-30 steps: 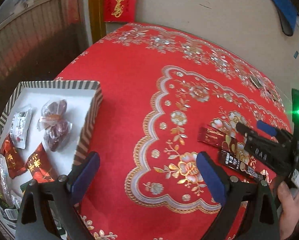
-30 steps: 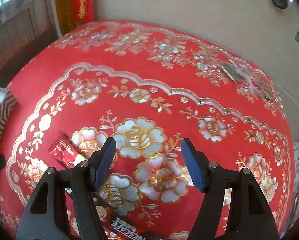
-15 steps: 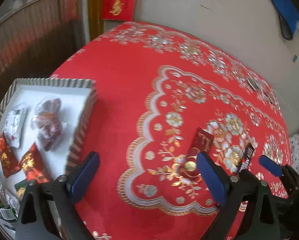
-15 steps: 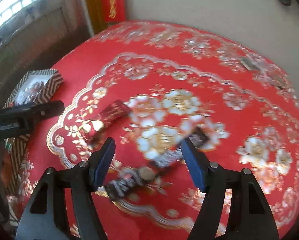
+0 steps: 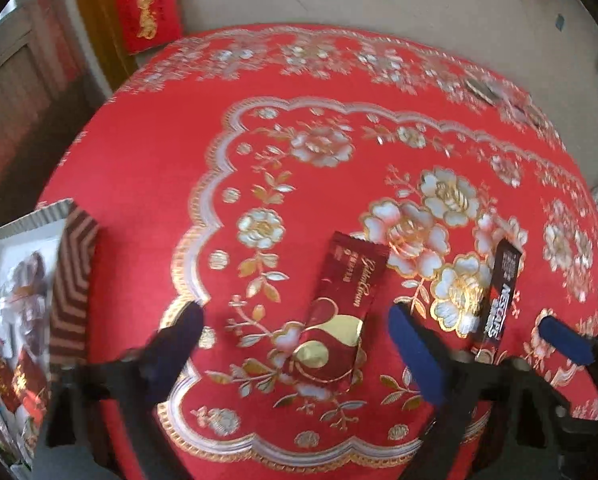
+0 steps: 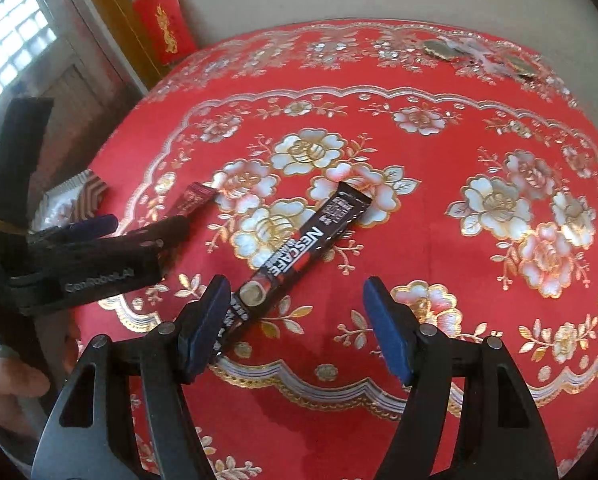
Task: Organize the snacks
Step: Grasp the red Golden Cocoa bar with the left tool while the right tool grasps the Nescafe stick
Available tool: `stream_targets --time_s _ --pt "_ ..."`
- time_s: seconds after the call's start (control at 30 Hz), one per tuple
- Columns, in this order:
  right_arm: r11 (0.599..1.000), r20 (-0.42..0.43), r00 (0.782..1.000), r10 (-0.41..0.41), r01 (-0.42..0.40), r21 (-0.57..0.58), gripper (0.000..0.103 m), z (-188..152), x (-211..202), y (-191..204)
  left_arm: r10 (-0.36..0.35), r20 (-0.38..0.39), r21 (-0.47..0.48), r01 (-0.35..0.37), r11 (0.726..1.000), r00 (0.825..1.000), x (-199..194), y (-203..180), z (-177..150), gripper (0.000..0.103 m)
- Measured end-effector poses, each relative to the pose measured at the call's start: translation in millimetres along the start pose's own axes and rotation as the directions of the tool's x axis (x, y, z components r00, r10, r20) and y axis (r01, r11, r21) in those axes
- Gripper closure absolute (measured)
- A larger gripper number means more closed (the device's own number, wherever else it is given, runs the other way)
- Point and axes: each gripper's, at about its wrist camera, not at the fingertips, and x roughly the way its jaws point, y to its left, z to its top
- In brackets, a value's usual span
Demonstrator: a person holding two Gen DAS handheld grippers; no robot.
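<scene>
A dark red snack packet point(image 5: 339, 312) with a gold swirl lies flat on the red tablecloth, between the open fingers of my left gripper point(image 5: 295, 344). Its far end also shows in the right wrist view point(image 6: 191, 200). A black Nescafe stick point(image 6: 299, 248) lies diagonally on the cloth, its near end by the left finger of my open, empty right gripper point(image 6: 299, 324). The stick also shows in the left wrist view point(image 5: 499, 300), right of my left gripper. The right gripper's blue fingertips point(image 5: 567, 340) show there at the right edge.
A striped-rim snack box point(image 5: 73, 264) holding wrapped dates and red packets sits at the table's left edge; it also shows in the right wrist view point(image 6: 87, 192). The table point(image 5: 159, 148) is round under a red floral cloth. A wall stands behind, with small flat objects point(image 6: 443, 48) near the far edge.
My left gripper has swung right and closed in, so the red packet now lies between its fingers. My right gripper has pulled back and turned left; the Nescafe stick now lies before it.
</scene>
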Motion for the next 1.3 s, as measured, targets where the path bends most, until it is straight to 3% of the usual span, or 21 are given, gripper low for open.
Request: stream_targets --time_s 0.1,0.13,0.17,0.2,0.23,0.4,0.7,0.77,0.83,1.03,1.17,1.23,1.3 --pt "1.000 0.010 1.000 0.013 -0.013 0.011 0.034 1 -2 -3 0.002 0.017 0.028 -0.003 1.000 1.000 -1 -2 0 0.035" --pt "1.000 0.013 1.000 0.013 -0.013 0.010 0.034 0 -2 -2 0.002 0.021 0.029 -0.002 1.000 1.000 -3 0 0 0.047" --pt "1.000 0.014 1.000 0.012 -0.012 0.009 0.034 1 -2 -1 0.000 0.027 0.027 -0.001 1.000 1.000 -5 2 0 0.065" --pt "1.000 0.013 1.000 0.012 -0.012 0.007 0.034 1 -2 0 -0.001 0.030 0.023 0.000 1.000 1.000 -6 5 1 0.074" --pt "1.000 0.013 1.000 0.011 -0.011 0.004 0.034 1 -2 1 -0.006 0.027 0.015 0.006 1.000 1.000 -7 8 0 0.075" --pt "1.000 0.007 1.000 -0.003 0.003 -0.002 0.034 5 5 11 -0.024 0.042 0.003 0.024 1.000 0.999 -15 17 -10 0.076" --pt "0.988 -0.027 0.990 -0.136 0.134 -0.081 0.033 20 37 41 -0.056 0.094 -0.048 0.061 0.997 0.994 -43 40 -34 0.076" --pt "0.975 -0.019 0.984 -0.176 0.172 -0.139 0.041 24 42 50 -0.058 0.100 -0.043 0.063 0.997 0.993 -48 45 -38 0.076" --pt "0.972 -0.014 0.987 -0.162 0.157 -0.173 0.049 21 40 53 -0.056 0.112 -0.046 0.061 0.997 0.992 -53 50 -40 0.076" --pt "0.974 -0.003 0.989 -0.145 0.142 -0.174 0.080 10 28 39 -0.062 0.117 -0.054 0.069 0.996 0.991 -56 59 -46 0.076" --pt "0.975 -0.019 0.992 -0.123 0.117 -0.190 0.082 5 23 36 -0.064 0.115 -0.056 0.070 0.996 0.991 -58 60 -52 0.076" --pt "0.984 -0.023 0.998 -0.066 0.061 -0.166 0.082 3 19 34 -0.062 0.121 -0.057 0.070 0.996 0.991 -62 61 -55 0.076" --pt "0.982 0.006 0.997 -0.075 0.075 -0.171 0.082 -1 12 37 -0.059 0.132 -0.059 0.068 0.996 0.990 -68 62 -57 0.076"
